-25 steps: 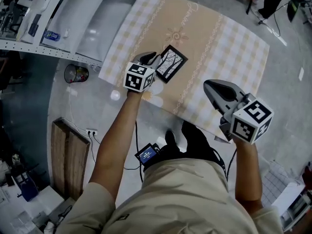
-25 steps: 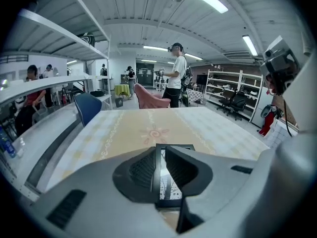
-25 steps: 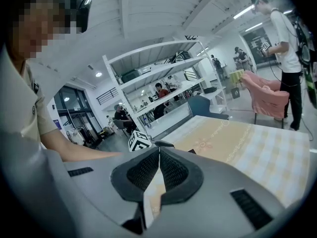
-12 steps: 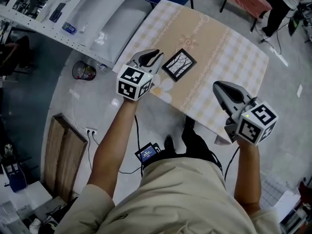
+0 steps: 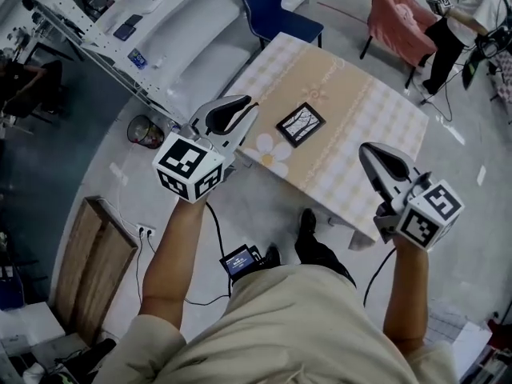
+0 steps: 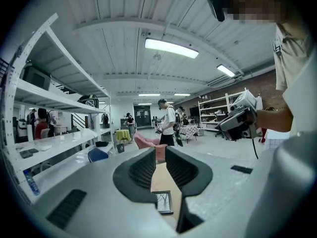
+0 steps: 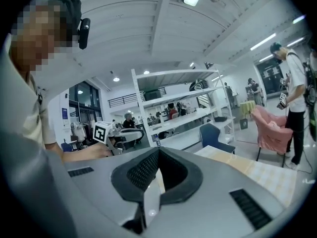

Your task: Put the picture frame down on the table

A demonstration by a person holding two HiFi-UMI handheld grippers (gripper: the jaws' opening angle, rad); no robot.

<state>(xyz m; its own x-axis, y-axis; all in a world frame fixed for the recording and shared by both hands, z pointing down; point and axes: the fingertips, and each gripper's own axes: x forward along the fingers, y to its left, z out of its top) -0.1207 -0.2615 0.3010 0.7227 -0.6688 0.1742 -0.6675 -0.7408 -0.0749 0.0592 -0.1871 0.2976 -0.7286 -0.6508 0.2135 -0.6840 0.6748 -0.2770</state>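
The black picture frame [image 5: 301,124] with a tree print lies flat on the checked tablecloth of the table [image 5: 360,110], toward its near left side. My left gripper [image 5: 244,102] hangs off the table's left corner, well clear of the frame, jaws a little apart and empty. In the left gripper view the frame [image 6: 164,202] shows below through the narrow gap of the left gripper [image 6: 160,150]. Off the table's near right corner is my right gripper [image 5: 370,149], shut and empty. Its tips meet in the right gripper view, where the right gripper [image 7: 157,150] holds nothing.
A blue chair [image 5: 280,10] and a pink chair [image 5: 400,18] stand at the table's far side, with a person [image 5: 464,14] beyond. A white shelf unit [image 5: 160,46] and a bin [image 5: 146,130] are on the left. A wooden board [image 5: 96,254] lies on the floor.
Both grippers have drawn back from the table toward the body and the view has risen. The left gripper, beside the frame a second ago, is now apart from it.
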